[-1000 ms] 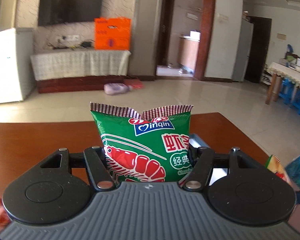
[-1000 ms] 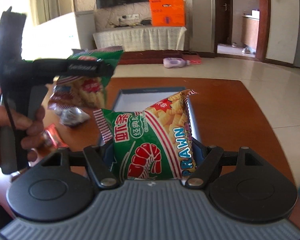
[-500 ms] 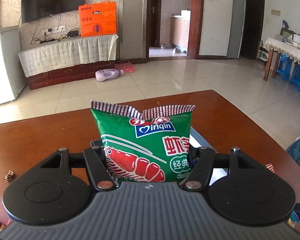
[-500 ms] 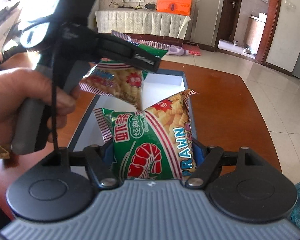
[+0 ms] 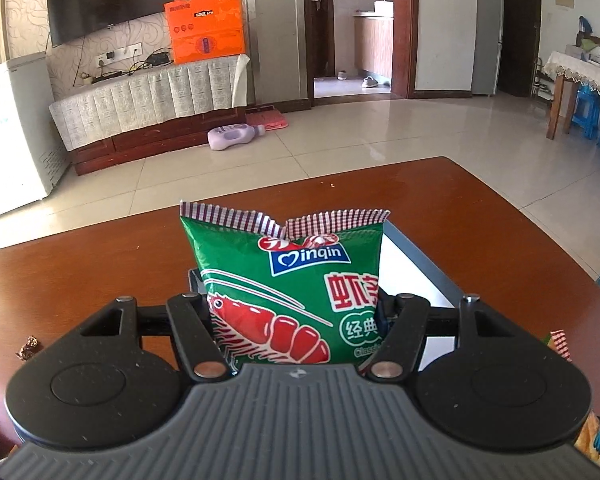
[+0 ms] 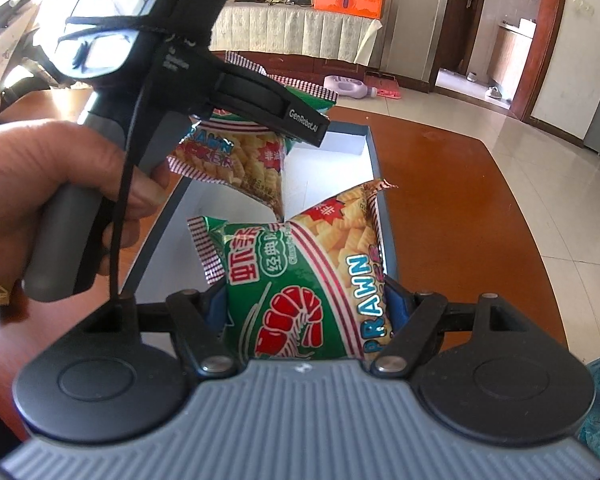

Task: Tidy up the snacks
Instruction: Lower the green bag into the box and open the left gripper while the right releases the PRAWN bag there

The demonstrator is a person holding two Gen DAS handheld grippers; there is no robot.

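**Two grippers, each holding a prawn cracker packet over a box**

The left gripper (image 5: 296, 312) is clamped on a green prawn cracker packet (image 5: 288, 280), held upright with its checked top edge uppermost. In the right wrist view, a person's left hand (image 6: 52, 192) holds this gripper above an open white-lined box (image 6: 332, 144) on a reddish-brown wooden table (image 5: 80, 264).

The right gripper (image 6: 306, 312) grips a second green packet (image 6: 304, 280), turned sideways, over the near end of the same box. The two packets hang close together, nearly touching. A small wrapped sweet (image 5: 29, 346) lies on the table at far left.
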